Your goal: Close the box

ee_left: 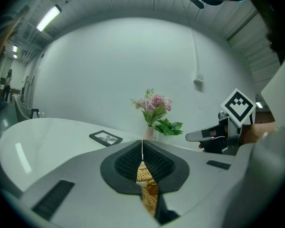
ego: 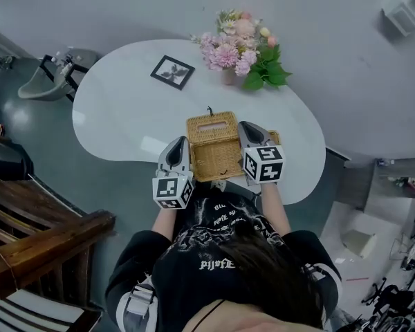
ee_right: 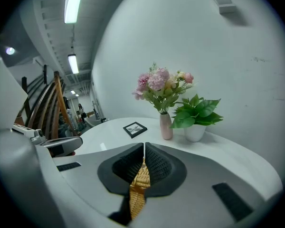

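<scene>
Box (ego: 212,151) sides beneath left gripper (ego: 181,142), right gripper (ego: 247,126)

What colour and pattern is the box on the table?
Tan, woven wicker box all over; it shows best in the head view.

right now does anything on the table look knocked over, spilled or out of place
Nothing stands out. The wicker box sits by the near edge of the table, lid open; the picture frame lies flat, the flowers and potted plant stand upright. No spill or damage shows.
</scene>
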A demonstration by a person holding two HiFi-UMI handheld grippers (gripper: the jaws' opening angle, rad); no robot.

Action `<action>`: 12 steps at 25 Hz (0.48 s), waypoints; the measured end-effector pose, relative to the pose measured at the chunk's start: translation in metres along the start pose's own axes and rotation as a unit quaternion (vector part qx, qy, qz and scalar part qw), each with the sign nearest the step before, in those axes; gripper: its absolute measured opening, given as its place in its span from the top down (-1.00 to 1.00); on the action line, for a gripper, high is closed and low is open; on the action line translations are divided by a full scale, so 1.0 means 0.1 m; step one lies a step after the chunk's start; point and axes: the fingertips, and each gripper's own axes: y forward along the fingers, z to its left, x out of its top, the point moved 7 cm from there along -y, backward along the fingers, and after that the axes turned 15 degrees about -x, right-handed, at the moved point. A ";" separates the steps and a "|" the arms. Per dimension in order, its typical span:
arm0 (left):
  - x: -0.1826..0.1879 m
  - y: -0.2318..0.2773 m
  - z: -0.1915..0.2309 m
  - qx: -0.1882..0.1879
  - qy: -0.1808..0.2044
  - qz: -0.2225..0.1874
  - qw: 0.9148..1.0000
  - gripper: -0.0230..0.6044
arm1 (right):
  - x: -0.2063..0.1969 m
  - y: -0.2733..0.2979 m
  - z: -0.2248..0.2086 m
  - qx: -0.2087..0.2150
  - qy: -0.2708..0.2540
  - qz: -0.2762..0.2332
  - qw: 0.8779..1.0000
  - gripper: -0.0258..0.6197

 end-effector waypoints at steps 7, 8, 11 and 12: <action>0.13 0.12 0.37 -0.018 -0.004 0.020 1.000 0.85 | 0.23 0.27 0.25 0.002 0.004 0.020 1.000 0.79; 0.15 0.16 0.41 -0.022 -0.005 0.021 1.000 0.85 | 0.25 0.31 0.25 -0.002 0.010 0.020 1.000 0.75; 0.20 0.24 0.49 -0.033 -0.008 0.020 0.999 0.85 | 0.33 0.44 0.23 -0.016 0.018 0.025 0.999 0.74; 0.21 0.26 0.51 -0.037 -0.009 0.021 0.999 0.85 | 0.34 0.48 0.24 -0.019 0.016 0.030 0.999 0.74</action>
